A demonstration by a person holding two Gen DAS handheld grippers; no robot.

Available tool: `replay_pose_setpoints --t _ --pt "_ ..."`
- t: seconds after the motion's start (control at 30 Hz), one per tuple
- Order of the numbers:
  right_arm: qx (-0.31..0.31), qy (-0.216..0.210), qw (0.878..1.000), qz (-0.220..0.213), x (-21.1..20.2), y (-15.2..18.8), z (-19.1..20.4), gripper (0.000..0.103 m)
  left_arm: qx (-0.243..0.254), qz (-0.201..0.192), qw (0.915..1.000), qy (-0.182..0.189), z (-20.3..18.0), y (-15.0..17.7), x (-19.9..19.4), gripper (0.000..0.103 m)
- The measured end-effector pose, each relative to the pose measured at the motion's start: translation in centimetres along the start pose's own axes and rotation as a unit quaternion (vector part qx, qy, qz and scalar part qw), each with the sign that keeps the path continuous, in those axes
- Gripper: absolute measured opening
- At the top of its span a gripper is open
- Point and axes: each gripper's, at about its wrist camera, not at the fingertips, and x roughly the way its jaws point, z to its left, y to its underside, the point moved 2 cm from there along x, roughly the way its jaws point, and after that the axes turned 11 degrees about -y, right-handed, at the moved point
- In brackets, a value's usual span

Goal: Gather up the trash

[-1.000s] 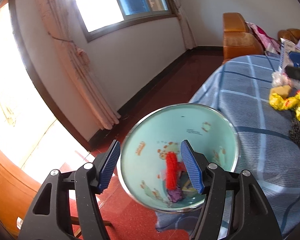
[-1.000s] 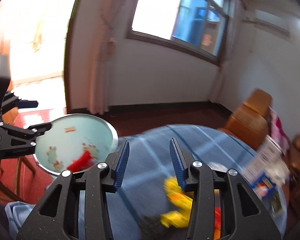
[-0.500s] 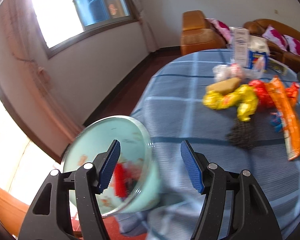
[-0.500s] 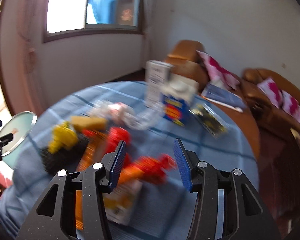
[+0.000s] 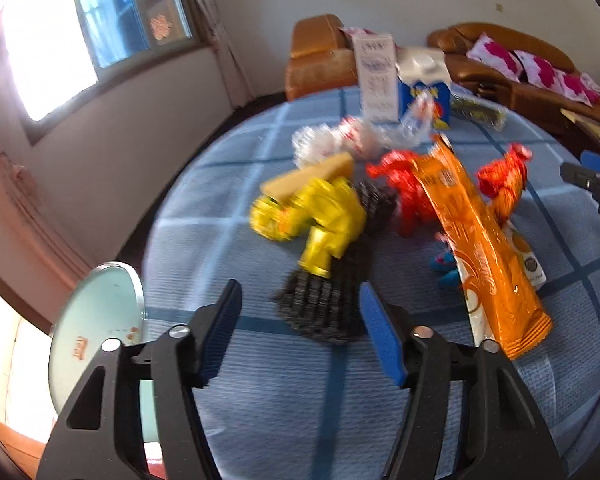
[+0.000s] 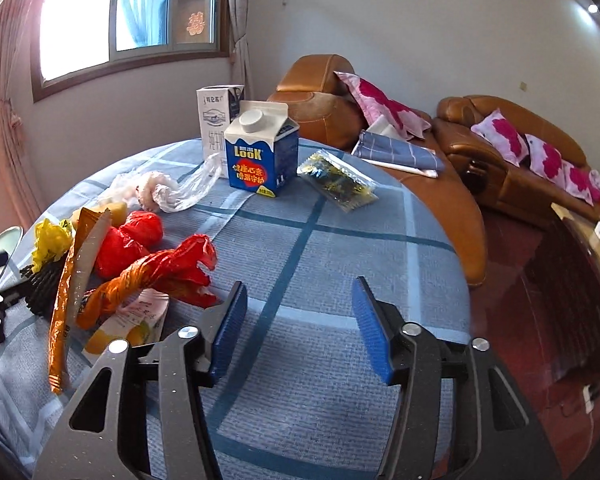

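Jaws of the left gripper (image 5: 300,332) stand apart with nothing clamped between them, though they have just been closing a little; they hang over the near edge of the round table (image 5: 236,208) with its blue checked cloth. Just beyond the fingertips lies a black bristly bundle (image 5: 328,304), touching a crumpled yellow wrapper (image 5: 320,216). To the right of these a long orange packet (image 5: 480,240) lies across red bags (image 5: 404,188), and the view is blurred, so a tan wedge (image 5: 312,176) behind the yellow wrapper may be a sponge. A pale green bin (image 5: 96,328) with a metal rim sits off the table's left edge, below the cloth.

From the right wrist view, the right gripper (image 6: 298,328) also has its jaws apart and empty, having just been opening, above bare cloth near the table's near edge. The trash heap lies toward the left edge: the orange packet (image 6: 66,292), a twisted red bag (image 6: 160,268), clear plastic (image 6: 172,192). Two cartons, one blue (image 6: 260,152) and one white (image 6: 216,120), stand upright at the far edge, with a small green sachet (image 6: 336,180) beside them.
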Motion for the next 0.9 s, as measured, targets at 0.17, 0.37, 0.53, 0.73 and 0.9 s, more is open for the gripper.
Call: replay_pose_setpoints --t 0.17,0.37,0.53,0.73,0.9 --pt "0.004 -0.008 1.0 0.003 0.3 0.3 -0.2 0.059 0.013 0.005 0.9996 0.025 -1.0 0.1 0.7 0.01" --pt "0.009 -0.008 1.0 0.004 0.4 0.3 -0.2 0.06 0.02 -0.027 0.9983 0.047 0.1 -1.0 -1.9 0.008" --pt "0.006 -0.005 1.0 0.003 0.5 0.3 0.1 0.06 0.03 -0.07 0.9959 0.048 1.3 -2.5 -5.3 0.008" --pt "0.003 -0.006 1.0 0.002 0.4 0.3 0.7 0.06 0.016 -0.082 0.9958 0.038 3.4 -3.0 -6.9 0.008" --pt "0.007 -0.022 1.0 -0.008 -0.8 -0.1 1.3 0.06 0.01 -0.072 0.9974 0.006 6.5 -1.4 -7.1 0.008"
